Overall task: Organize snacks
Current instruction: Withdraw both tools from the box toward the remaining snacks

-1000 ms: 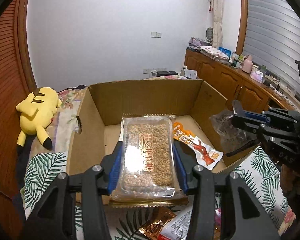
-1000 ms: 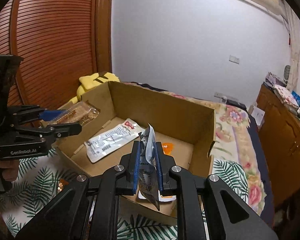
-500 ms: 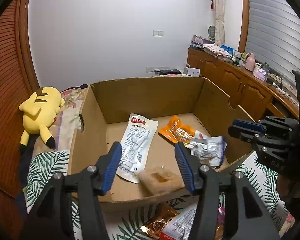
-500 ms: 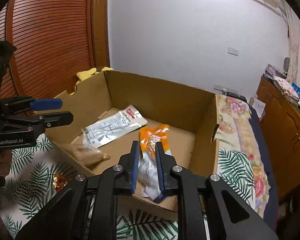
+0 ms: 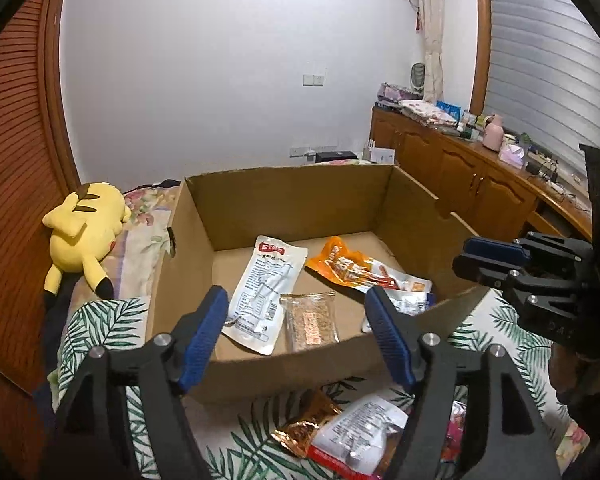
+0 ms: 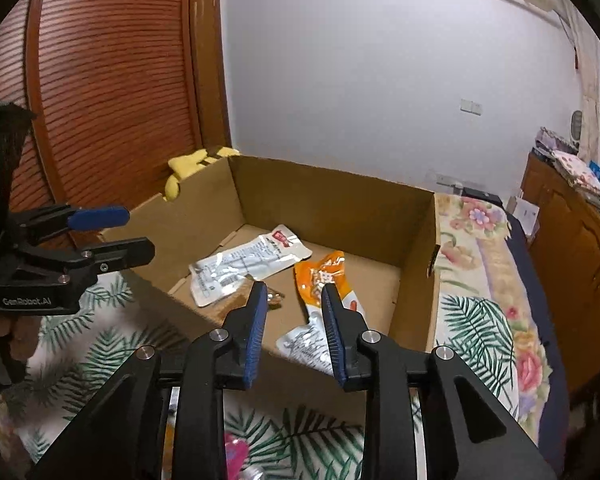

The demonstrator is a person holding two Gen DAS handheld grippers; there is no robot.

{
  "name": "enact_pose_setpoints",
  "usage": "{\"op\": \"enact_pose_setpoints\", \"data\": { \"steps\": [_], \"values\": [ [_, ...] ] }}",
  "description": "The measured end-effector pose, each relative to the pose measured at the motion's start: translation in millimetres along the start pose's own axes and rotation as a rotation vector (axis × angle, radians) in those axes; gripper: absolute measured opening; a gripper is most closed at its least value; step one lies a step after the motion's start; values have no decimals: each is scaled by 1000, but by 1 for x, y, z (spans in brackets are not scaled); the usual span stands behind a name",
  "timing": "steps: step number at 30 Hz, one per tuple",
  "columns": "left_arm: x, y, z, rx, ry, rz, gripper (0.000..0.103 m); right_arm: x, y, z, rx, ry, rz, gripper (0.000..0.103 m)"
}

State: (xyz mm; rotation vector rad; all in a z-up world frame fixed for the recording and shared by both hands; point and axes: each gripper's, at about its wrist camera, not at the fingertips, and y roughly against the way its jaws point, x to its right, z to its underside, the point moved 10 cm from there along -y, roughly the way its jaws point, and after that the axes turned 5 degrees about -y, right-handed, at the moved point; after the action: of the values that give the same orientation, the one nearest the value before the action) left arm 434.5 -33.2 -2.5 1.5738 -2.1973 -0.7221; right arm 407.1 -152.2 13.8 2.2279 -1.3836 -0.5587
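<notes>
Now both grippers hang just in front of the cardboard box (image 5: 283, 204), which stands on a bed with a palm-leaf cover. The left gripper (image 5: 295, 320) has its fingers (image 5: 201, 336) wide apart; they have just been opening and nothing is between them. The right gripper (image 6: 293, 320) shows a narrower gap; its fingers (image 6: 253, 332) have also just been opening and hold nothing, though the silver pouch (image 6: 306, 346) lies behind the gap, on the box floor.

Four snacks lie flat in the box: a white pouch (image 5: 265, 292), a clear grain bar pack (image 5: 310, 320) beside it, an orange packet (image 5: 342, 266), and the silver pouch at the near right corner. More snacks wait outside, on the bed below the left gripper: a gold wrapper (image 5: 306, 426) and a white packet with red edge (image 5: 354, 440), touching each other.

I judge these remaining packets to be light and thin, with smooth film that can slip and crinkle. The gold wrapper looks soft and may fold, so it seems better to pinch it at a sealed edge or across its narrow side. The white packet lies flat on the soft cover; one finger probably must slide under its free edge first. A hard squeeze could crush what is inside.
</notes>
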Motion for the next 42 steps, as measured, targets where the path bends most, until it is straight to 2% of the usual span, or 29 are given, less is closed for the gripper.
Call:
{"op": "enact_pose_setpoints", "data": {
  "steps": [7,14,23,26,30,37,42],
  "values": [
    [18,30,15,19,-27,27,74,-12,43,23,30,-2,-24,38],
    [38,40,58,-21,-36,49,74,-10,57,67,-16,-13,-14,44],
    [49,37,111,-77,-40,53,74,10,44,116,-110,-64,6,46],
    [49,38,122,-86,-24,61,74,14,34,127,-145,-107,-27,46],
    [51,40,137,-98,-22,61,74,11,19,136,-185,-102,-45,45],
    [48,51,146,-95,-1,61,74,2,-6,146,-273,-63,-88,45],
    [46,57,147,-91,10,61,74,0,-8,162,-349,-22,-86,45]
  ]
}}
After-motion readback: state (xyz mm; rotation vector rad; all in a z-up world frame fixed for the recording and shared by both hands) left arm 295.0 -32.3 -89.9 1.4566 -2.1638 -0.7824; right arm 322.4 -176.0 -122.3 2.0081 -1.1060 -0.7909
